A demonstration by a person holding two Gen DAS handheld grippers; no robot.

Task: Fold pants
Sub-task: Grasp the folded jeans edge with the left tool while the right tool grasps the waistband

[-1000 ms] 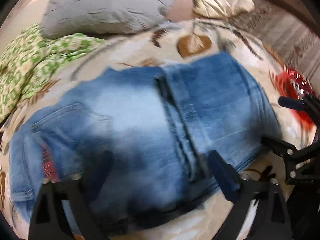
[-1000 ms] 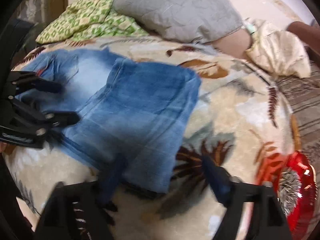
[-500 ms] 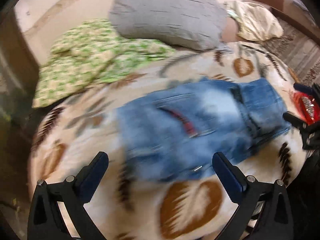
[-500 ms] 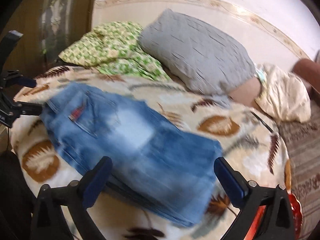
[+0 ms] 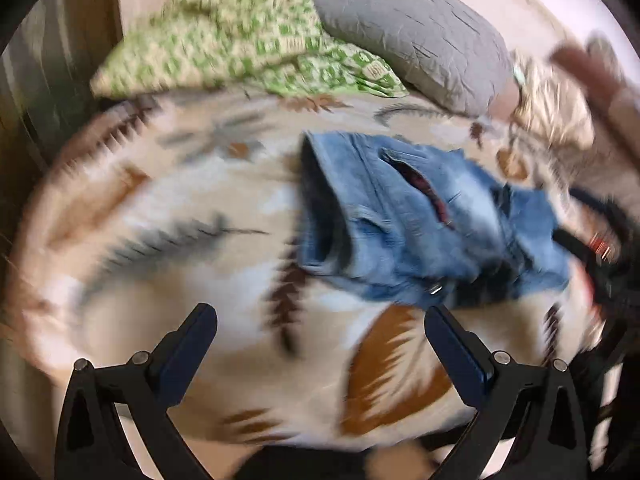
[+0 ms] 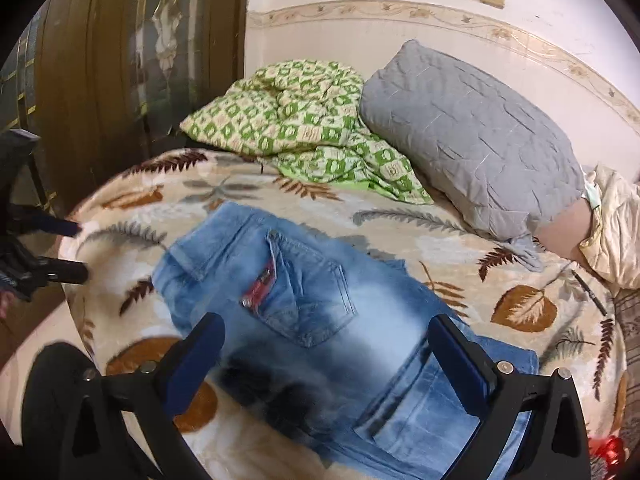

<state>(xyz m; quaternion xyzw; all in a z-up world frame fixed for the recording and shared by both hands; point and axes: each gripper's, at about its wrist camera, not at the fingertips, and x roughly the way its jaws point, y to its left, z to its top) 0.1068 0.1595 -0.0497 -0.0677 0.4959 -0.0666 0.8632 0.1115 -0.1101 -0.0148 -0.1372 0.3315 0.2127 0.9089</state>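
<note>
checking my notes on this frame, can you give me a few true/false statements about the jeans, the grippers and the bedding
1. The jeans lie folded on the leaf-patterned blanket. True.
2. The right gripper is clamped on the denim. False: its jaws stand wide open with nothing between them.
3. The left gripper is open and holds nothing. True.
4. The grey pillow lies on top of the jeans. False: it sits apart from them at the head of the bed, beside the green patterned cloth.
5. A back pocket faces up on the jeans. True.
</note>
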